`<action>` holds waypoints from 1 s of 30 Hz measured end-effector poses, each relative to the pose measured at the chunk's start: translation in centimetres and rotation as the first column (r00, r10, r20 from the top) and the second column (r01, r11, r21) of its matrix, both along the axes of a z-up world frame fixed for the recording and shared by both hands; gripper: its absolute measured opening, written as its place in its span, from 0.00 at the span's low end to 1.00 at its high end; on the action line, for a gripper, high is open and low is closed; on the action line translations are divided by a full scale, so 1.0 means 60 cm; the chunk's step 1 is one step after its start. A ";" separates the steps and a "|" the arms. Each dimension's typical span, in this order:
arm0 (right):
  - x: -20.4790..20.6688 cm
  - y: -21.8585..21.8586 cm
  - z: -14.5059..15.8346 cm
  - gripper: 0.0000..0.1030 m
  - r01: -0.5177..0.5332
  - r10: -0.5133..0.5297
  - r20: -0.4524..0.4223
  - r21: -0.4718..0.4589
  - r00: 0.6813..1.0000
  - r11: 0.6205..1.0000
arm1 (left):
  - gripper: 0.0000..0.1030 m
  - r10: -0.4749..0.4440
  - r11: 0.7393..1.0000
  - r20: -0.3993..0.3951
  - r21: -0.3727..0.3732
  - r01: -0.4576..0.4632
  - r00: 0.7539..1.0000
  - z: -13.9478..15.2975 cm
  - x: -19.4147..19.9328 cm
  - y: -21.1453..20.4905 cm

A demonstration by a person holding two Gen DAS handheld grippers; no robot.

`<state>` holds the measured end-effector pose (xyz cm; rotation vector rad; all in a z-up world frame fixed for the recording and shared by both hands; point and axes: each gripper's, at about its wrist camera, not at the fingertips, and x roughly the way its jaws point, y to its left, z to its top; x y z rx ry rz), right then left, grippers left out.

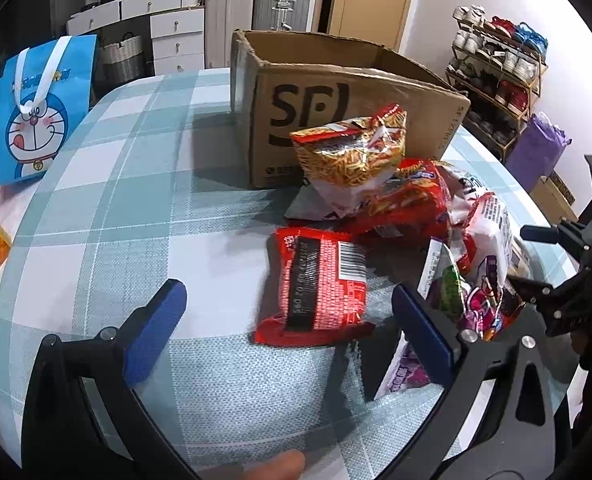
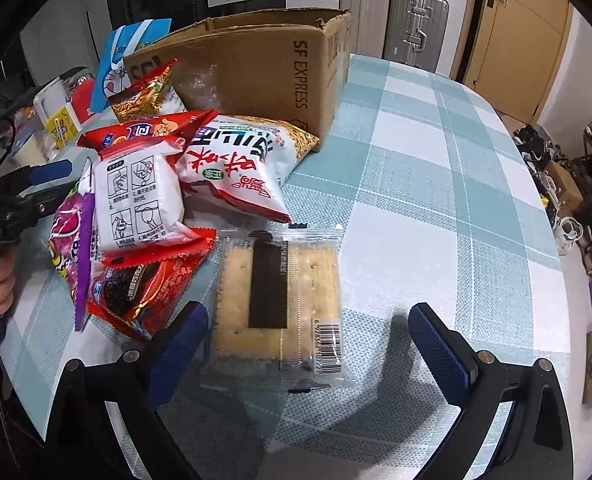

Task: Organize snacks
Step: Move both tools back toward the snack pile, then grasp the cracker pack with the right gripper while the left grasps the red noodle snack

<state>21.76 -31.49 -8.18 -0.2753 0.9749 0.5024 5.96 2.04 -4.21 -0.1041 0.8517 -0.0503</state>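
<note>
Two grippers over a table (image 1: 108,216) w/ a teal-and-white check cloth. Left gripper (image 1: 292,312) hung low over the cloth, jaws spread wide, gripping nothing. Red pack (image 1: 316,284) lay flat between the blue pads (image 1: 158,332), barcode side up, touching neither pad afaict. Right gripper (image 2: 308,340) same deal: wide open, holding nothing, w/ a clear cracker pack (image 2: 280,300) flat between its tips, nearer the left pad.

Snack pile sat mid-table, just in front of the box (image 1: 336,92). Brown cardboard, top flaps open, "SF" on one side, parked toward the far edge of the table. Noodle bag (image 1: 352,156) propped up at the box's front face, prob leaning on it. White-and-red bag (image 2: 236,164) lay tilted against the box's near corner in the right wrist view. White sachet (image 2: 140,200) sat on top of the heap, an orange-red cookie pack (image 2: 144,292) under it, a pink-purple pack (image 2: 72,240) on the heap's left side.

Blue cartoon bag (image 1: 42,112) stood upright at the far-left edge of the table. Couldn't read most labels, too blurry.
</note>
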 end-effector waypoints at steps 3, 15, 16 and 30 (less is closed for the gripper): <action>0.002 -0.004 0.003 0.99 0.005 -0.005 0.004 0.010 1.000 1.000 | 0.99 0.018 1.000 -0.020 0.025 -0.018 1.000 -0.008 0.006 -0.005; -0.002 -0.001 0.002 0.84 -0.012 0.012 0.010 -0.008 1.000 1.000 | 0.99 0.070 0.997 -0.063 0.038 -0.067 0.996 -0.024 0.022 0.006; -0.002 -0.001 0.003 0.82 -0.015 0.015 0.009 -0.002 1.000 1.000 | 0.99 0.066 0.997 -0.063 0.035 -0.064 0.996 -0.024 0.025 0.005; 0.000 -0.012 0.011 0.57 -0.016 0.015 0.006 0.039 1.000 0.999 | 0.45 -0.050 0.995 -0.057 0.085 0.055 0.997 -0.026 0.039 -0.036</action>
